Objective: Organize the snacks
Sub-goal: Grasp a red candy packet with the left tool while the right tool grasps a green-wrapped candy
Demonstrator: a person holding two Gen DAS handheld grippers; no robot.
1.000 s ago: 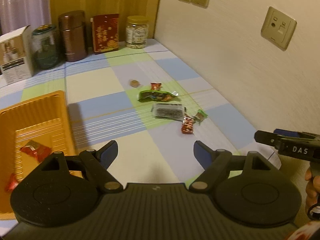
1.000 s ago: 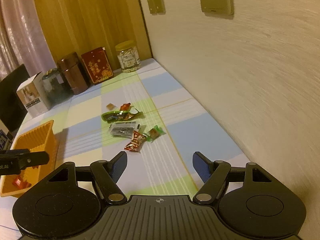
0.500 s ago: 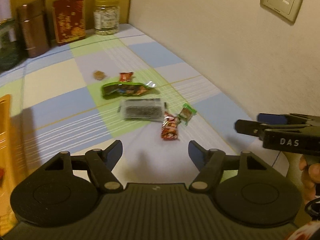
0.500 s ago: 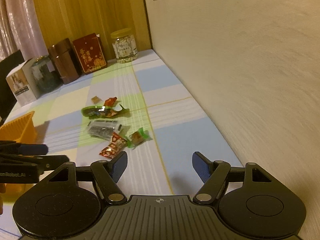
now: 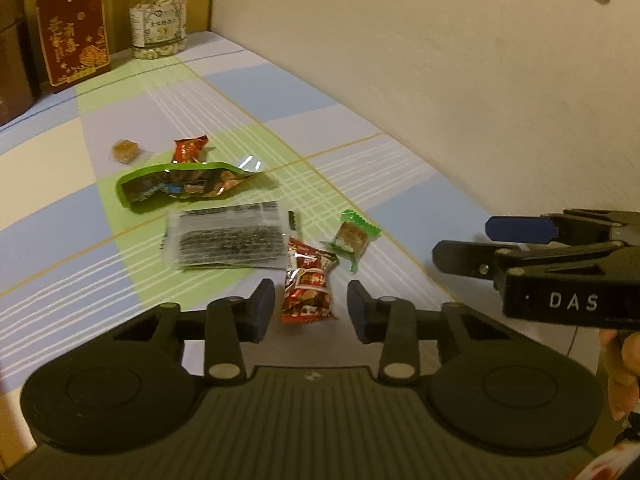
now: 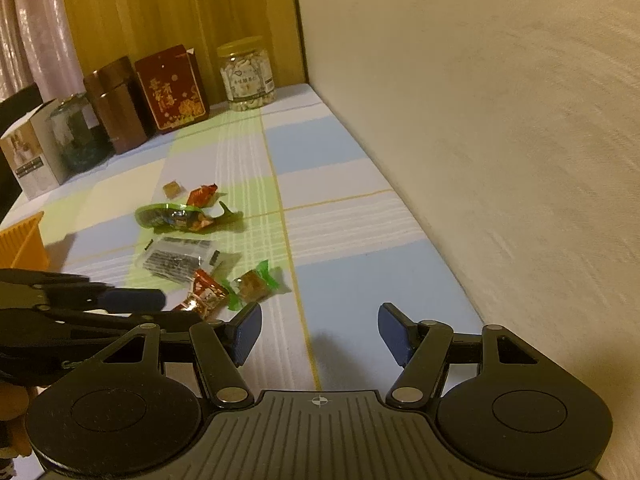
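Several snacks lie on the checked tablecloth. A red wrapped snack lies between the open fingers of my left gripper, which hovers just over it. Beside it are a green-wrapped candy, a clear seaweed pack, a green open bag, a small red candy and a brown cube candy. My right gripper is open and empty, right of the pile, with the red snack and green candy ahead to its left. The orange tray shows at the left edge.
A wall runs along the table's right side. At the back stand a nut jar, a red box, a brown canister, a dark glass jar and a white box.
My left gripper has swung right from the orange tray and come down over the red snack, its fingers narrowing. My right gripper has moved forward and lower beside the pile.
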